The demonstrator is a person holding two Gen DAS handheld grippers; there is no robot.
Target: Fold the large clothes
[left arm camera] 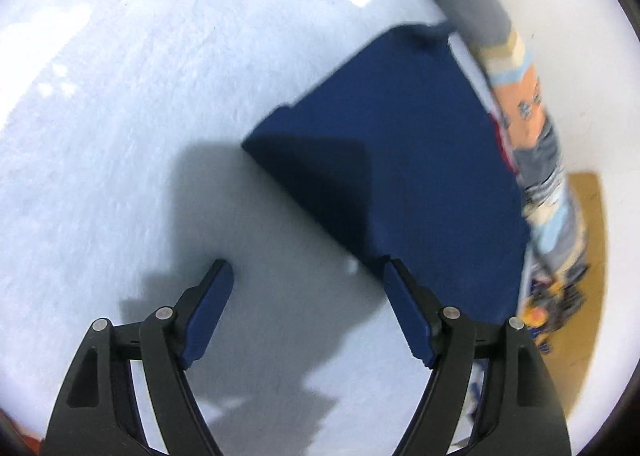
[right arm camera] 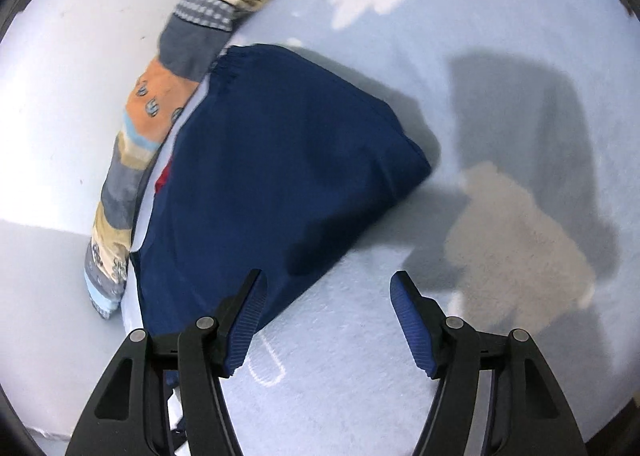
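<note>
Both the left hand-held gripper and right hand-held gripper hang spread, empty (nothing pinched), over the folded navy garment on the pale blue bed.

Readable text: none in either view.
Patchwork cloth strip: beside the navy garment; small dark marks on its orange patch, too blurred to read as letters.
Same strip, right wrist view: just left of the navy garment; small grey printed figures on the orange and cream patches, pictures rather than words as far as can be told.
Pale blue surface: a white outlined loop below the garment's lower edge; a white splash-shaped print above the garment; neither forms a letter or number.
Brands, numbers, signs: none legible.
</note>
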